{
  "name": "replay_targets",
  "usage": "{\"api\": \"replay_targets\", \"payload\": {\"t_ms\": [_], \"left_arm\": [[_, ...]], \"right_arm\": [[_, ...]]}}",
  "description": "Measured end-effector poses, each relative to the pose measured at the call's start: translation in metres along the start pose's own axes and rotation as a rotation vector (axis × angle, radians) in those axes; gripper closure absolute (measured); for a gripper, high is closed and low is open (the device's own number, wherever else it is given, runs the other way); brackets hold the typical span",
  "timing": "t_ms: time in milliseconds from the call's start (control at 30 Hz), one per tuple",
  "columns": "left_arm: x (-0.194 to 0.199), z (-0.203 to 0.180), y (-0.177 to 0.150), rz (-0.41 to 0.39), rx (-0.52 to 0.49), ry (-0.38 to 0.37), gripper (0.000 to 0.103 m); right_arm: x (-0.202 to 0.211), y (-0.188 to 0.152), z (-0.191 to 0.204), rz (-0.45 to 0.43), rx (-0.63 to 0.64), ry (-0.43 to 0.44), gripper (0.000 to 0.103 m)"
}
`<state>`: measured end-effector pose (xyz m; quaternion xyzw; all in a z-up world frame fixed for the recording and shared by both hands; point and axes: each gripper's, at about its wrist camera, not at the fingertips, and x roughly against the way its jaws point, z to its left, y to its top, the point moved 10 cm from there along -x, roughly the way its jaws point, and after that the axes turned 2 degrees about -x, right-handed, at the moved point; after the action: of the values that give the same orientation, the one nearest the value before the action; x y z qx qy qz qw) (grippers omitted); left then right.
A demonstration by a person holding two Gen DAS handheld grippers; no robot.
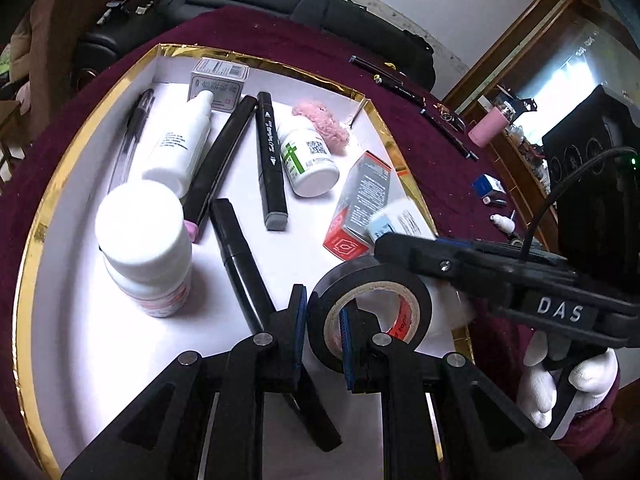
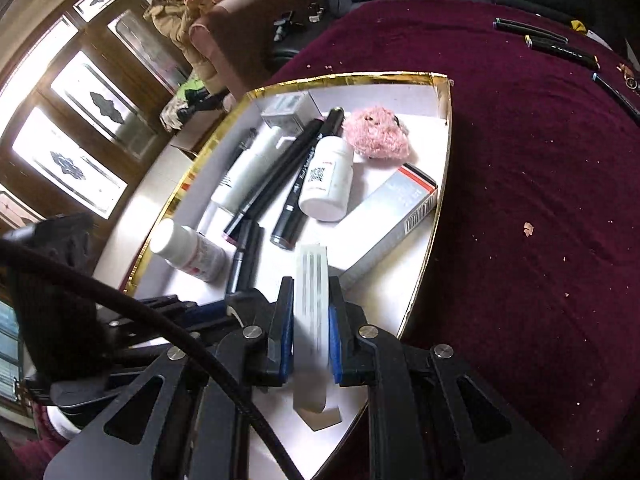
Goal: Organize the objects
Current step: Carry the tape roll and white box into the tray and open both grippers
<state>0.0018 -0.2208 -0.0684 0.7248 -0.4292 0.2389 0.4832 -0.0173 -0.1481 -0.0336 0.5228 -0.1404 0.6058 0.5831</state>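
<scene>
Tray (image 1: 80,340): white floor, gold foil rim. Cloth (image 2: 540,200) under it: dark maroon, speckled with pale crumbs. Tape roll (image 1: 368,280): black, cream core, red print inside. Markers (image 1: 272,160): black, white lettering. Fluffy pad (image 2: 376,136) near far tray corner: pink. Carton (image 1: 360,204): grey, red end. Bottle (image 1: 308,160): white, green-striped label. Pads (image 2: 335,344): blue.

We see daylight from the glazed doors (image 2: 68,128), blown out to white in the right wrist view, and another bright window (image 1: 568,72) at the left wrist view's edge. The white tray (image 1: 100,340) glares and holds soft shadows. Fisheye bending curves its gold rim. The small white box (image 2: 312,280) looks blurred, perhaps from motion.
</scene>
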Motion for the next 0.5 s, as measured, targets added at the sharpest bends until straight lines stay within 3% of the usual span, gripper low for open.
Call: {"api": "replay_targets", "payload": {"t_ms": [233, 300, 400, 500], "left_arm": [[0.007, 0.006, -0.001, -0.016, 0.028, -0.001, 0.083], [0.010, 0.005, 0.000, -0.025, 0.034, -0.010, 0.070], [0.013, 0.003, 0.002, -0.046, 0.021, 0.001, 0.063], [0.018, -0.001, 0.004, -0.061, 0.032, -0.036, 0.056]], "right_arm": [[-0.004, -0.006, -0.001, 0.023, -0.003, -0.038, 0.090], [-0.004, -0.008, -0.003, 0.027, -0.004, -0.050, 0.090], [-0.002, -0.005, -0.006, 0.021, -0.013, -0.069, 0.090], [-0.001, -0.002, -0.009, 0.016, -0.032, -0.078, 0.090]]}}
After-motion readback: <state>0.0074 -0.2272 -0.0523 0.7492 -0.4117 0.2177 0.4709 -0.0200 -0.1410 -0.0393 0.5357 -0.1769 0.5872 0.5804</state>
